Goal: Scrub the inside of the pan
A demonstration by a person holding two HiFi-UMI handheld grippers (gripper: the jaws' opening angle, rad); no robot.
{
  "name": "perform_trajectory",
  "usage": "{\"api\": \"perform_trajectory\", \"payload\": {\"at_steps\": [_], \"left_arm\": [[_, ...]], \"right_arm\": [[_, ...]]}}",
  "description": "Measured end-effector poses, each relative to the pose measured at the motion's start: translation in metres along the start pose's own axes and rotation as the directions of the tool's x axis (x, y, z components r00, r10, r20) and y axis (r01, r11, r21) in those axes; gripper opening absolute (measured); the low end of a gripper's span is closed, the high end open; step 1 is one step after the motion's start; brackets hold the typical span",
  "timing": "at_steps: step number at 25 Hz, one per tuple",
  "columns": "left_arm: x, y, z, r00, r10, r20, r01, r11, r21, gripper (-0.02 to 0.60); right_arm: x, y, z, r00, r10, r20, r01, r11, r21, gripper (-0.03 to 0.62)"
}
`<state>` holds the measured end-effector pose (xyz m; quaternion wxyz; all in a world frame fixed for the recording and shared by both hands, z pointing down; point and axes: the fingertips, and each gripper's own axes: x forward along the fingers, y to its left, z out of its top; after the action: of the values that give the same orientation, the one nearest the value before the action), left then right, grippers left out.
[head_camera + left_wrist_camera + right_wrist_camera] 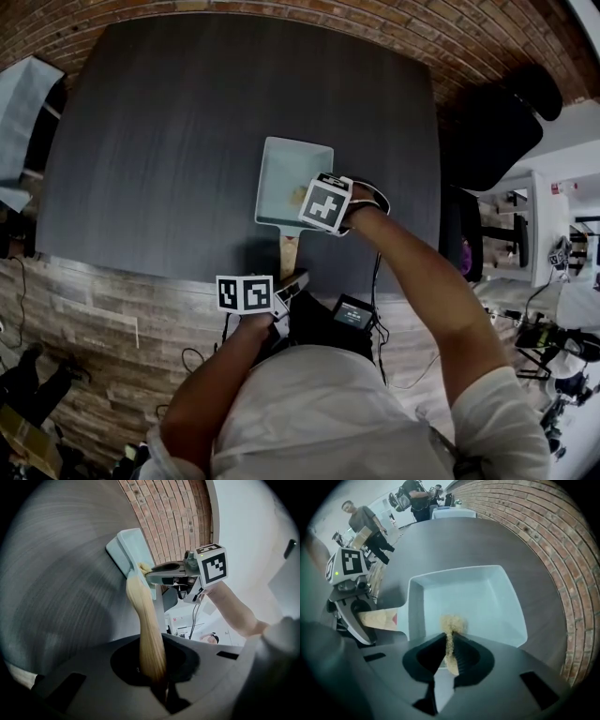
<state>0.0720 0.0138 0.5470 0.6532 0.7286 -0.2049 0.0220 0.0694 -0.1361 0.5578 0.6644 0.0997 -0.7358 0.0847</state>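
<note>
You are in the scrubbing step. Your left tongs [158, 686] are shut tight on the pan's wooden handle [149, 630]. They hold the pan [483, 597] flat on the table [169, 141], just ahead of them. Your right tongs [451, 641] are pinched on a scratchy tan pad [452, 622]. The pad sits down inside the pan, by the wall closest to those tongs. It looks like it touches the pan's floor, but I can't be sure.

Next, I think you should press the pad down and rub it out to the bare floor and corners far from the right tongs, with the left tongs stopping the handle from sliding.

The right gripper view shows the whole inside of the pan. The left gripper view sees only the pan's side edge, but it shows the handle grip best.
</note>
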Motion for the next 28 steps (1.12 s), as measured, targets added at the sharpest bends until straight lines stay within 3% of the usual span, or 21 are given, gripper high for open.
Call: {"api": "perform_trajectory", "payload": {"at_steps": [9, 14, 20, 23, 28], "left_arm": [[0.0, 0.0, 0.0, 1.0, 0.002, -0.007, -0.002, 1.0, -0.002, 0.029], [-0.001, 0.002, 0.0, 1.0, 0.006, -0.009, -0.006, 1.0, -0.001, 0.029], [0.0, 0.001, -0.001, 1.0, 0.011, -0.011, -0.011, 1.0, 0.001, 0.031], [0.0, 0.002, -0.001, 1.0, 0.015, -0.012, -0.015, 1.0, 0.001, 0.031], [-0.001, 0.003, 0.0, 1.0, 0.016, -0.014, -0.016, 1.0, 0.004, 0.031]], "right_arm": [[0.001, 0.022, -0.006, 0.992, 0.123, 0.001, -0.122, 0.99, 0.075, 0.046], [0.001, 0.036, -0.006, 0.975, 0.222, 0.008, -0.222, 0.97, 0.096, 0.046], [-0.002, 0.045, -0.006, 0.929, 0.366, 0.043, -0.369, 0.92, 0.129, 0.046], [-0.003, 0.048, -0.005, 0.895, 0.438, 0.081, -0.446, 0.879, 0.17, 0.046], [-0.007, 0.049, -0.002, 0.855, 0.489, 0.174, -0.518, 0.821, 0.239, 0.046]]}}
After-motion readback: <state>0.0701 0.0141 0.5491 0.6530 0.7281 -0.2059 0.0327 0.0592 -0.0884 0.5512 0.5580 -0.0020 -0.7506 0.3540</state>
